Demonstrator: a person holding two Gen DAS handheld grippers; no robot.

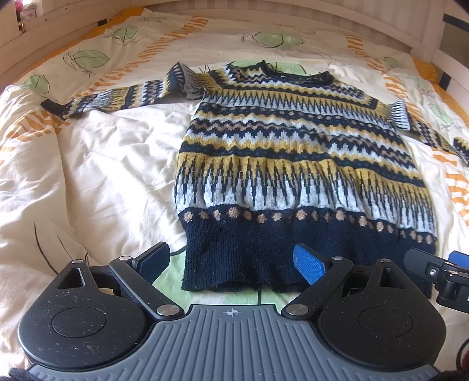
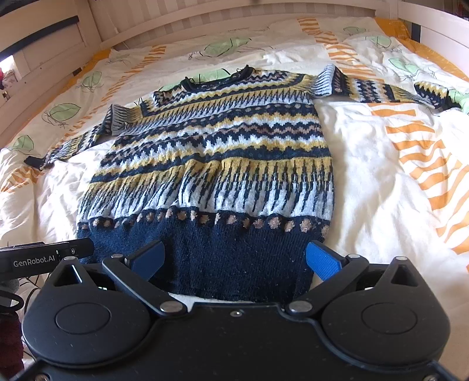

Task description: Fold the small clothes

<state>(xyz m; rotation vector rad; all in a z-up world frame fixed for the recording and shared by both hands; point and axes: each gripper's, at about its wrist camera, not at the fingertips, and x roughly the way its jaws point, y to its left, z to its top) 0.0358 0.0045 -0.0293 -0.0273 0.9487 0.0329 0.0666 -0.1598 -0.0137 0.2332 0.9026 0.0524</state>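
A knitted sweater (image 1: 293, 152) with navy, yellow and white zigzag bands lies flat on the bed, hem toward me, both sleeves spread out sideways. It also shows in the right wrist view (image 2: 222, 164). My left gripper (image 1: 231, 260) is open and empty, just above the left part of the navy hem. My right gripper (image 2: 237, 258) is open and empty over the right part of the hem. The right gripper shows at the right edge of the left wrist view (image 1: 439, 269). The left gripper's body shows at the left edge of the right wrist view (image 2: 44, 258).
The sweater rests on a cream duvet (image 1: 102, 164) with green leaf and orange stripe prints, wrinkled at the left. A white slatted bed frame (image 2: 205, 17) runs along the far side and corners.
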